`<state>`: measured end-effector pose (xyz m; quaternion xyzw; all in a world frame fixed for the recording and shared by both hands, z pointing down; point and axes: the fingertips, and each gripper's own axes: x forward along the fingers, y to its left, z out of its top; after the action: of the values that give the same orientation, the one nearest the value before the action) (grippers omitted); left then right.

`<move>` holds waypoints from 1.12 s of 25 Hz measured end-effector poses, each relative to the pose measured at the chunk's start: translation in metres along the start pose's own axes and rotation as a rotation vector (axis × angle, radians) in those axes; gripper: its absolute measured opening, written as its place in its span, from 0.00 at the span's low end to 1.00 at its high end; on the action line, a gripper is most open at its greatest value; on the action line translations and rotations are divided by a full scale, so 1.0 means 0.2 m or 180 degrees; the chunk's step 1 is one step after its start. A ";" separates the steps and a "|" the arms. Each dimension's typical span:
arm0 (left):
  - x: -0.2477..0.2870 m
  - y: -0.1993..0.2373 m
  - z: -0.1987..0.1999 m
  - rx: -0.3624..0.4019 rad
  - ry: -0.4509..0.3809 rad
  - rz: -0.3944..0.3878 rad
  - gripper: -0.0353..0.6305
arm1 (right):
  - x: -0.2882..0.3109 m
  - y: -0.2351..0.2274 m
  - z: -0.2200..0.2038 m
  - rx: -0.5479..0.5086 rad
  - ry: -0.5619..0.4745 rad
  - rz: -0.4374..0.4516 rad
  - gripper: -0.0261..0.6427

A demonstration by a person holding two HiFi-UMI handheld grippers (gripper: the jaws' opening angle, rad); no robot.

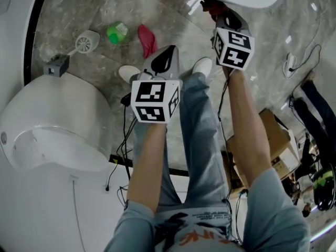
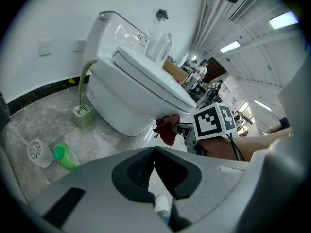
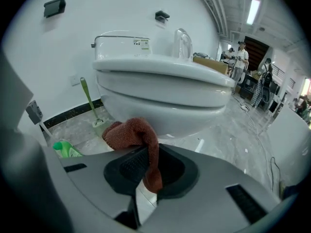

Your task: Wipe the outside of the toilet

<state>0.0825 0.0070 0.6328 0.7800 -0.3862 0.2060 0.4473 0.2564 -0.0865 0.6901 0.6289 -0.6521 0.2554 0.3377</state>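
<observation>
under the toilet bowl [image 3: 165, 98], the right gripper [image 3: 147, 154] pinches a red cloth [image 3: 131, 132] against the porcelain. the left gripper [image 2: 154, 154] hangs nearby, jaws together, empty.

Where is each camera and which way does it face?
Head view: on the head, looking down at floor; forearms, legs, left tool, right tool show.
Left gripper view: on left tool, facing toilet and right tool; jaws shut.
Right gripper view: on right tool, facing toilet; jaws grip cloth.
Shared: both gripper views show toilet and cloth.
</observation>
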 end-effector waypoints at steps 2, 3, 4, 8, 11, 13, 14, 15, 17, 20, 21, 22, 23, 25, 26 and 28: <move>0.03 -0.04 -0.02 0.0007 0.0020 0.0001 0.04 | -0.01 -0.07 -0.03 0.0048 0.0015 -0.0036 0.10; 0.04 -0.06 -0.03 0.0003 0.0027 0.0004 0.04 | -0.01 -0.11 -0.04 0.0057 0.0022 -0.0048 0.10; 0.06 -0.08 -0.04 -0.0004 0.0028 0.0007 0.04 | -0.01 -0.15 -0.06 0.0054 0.0028 -0.0059 0.10; 0.13 -0.16 -0.07 -0.0058 -0.0007 0.0024 0.04 | -0.01 -0.26 -0.10 0.0007 0.0059 -0.0048 0.10; 0.16 -0.19 -0.08 -0.0127 -0.0068 0.0070 0.04 | -0.05 -0.22 -0.13 -0.0286 0.0087 0.0138 0.10; 0.16 -0.19 -0.08 -0.0180 -0.0107 0.0104 0.04 | -0.10 -0.13 -0.17 -0.0533 0.0126 0.0309 0.10; 0.16 -0.18 -0.09 -0.0207 -0.0126 0.0122 0.04 | -0.12 -0.08 -0.18 -0.0621 0.0143 0.0389 0.10; 0.15 -0.16 -0.08 -0.0235 -0.0153 0.0144 0.04 | -0.13 -0.03 -0.20 -0.0686 0.0152 0.0462 0.10; 0.15 -0.12 -0.05 -0.0292 -0.0253 0.0203 0.04 | -0.13 0.07 -0.20 -0.0773 0.0146 0.0602 0.10; 0.11 -0.04 -0.04 -0.0359 -0.0354 0.0298 0.04 | -0.11 0.24 -0.20 -0.0843 0.0155 0.0762 0.10; 0.09 -0.01 -0.05 -0.0387 -0.0355 0.0327 0.04 | -0.12 0.30 -0.21 -0.0854 0.0168 0.0808 0.10; 0.07 0.03 -0.06 -0.0419 -0.0361 0.0360 0.04 | -0.12 0.36 -0.20 -0.0863 0.0168 0.0856 0.10; 0.06 0.06 -0.05 -0.0452 -0.0380 0.0394 0.04 | -0.11 0.42 -0.19 -0.0870 0.0154 0.0904 0.10; 0.02 0.14 -0.04 -0.0497 -0.0430 0.0450 0.04 | -0.09 0.54 -0.15 -0.0884 0.0109 0.0978 0.10; 0.00 0.18 -0.03 -0.0506 -0.0447 0.0468 0.04 | -0.08 0.59 -0.13 -0.0894 0.0090 0.0998 0.10; -0.03 0.25 -0.04 -0.0509 -0.0463 0.0488 0.04 | -0.04 0.68 -0.11 -0.0919 0.0059 0.1013 0.10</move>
<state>0.0389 0.0002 0.6598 0.7229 -0.4913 0.1510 0.4618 0.1232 -0.0532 0.7104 0.4606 -0.7699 0.2152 0.3857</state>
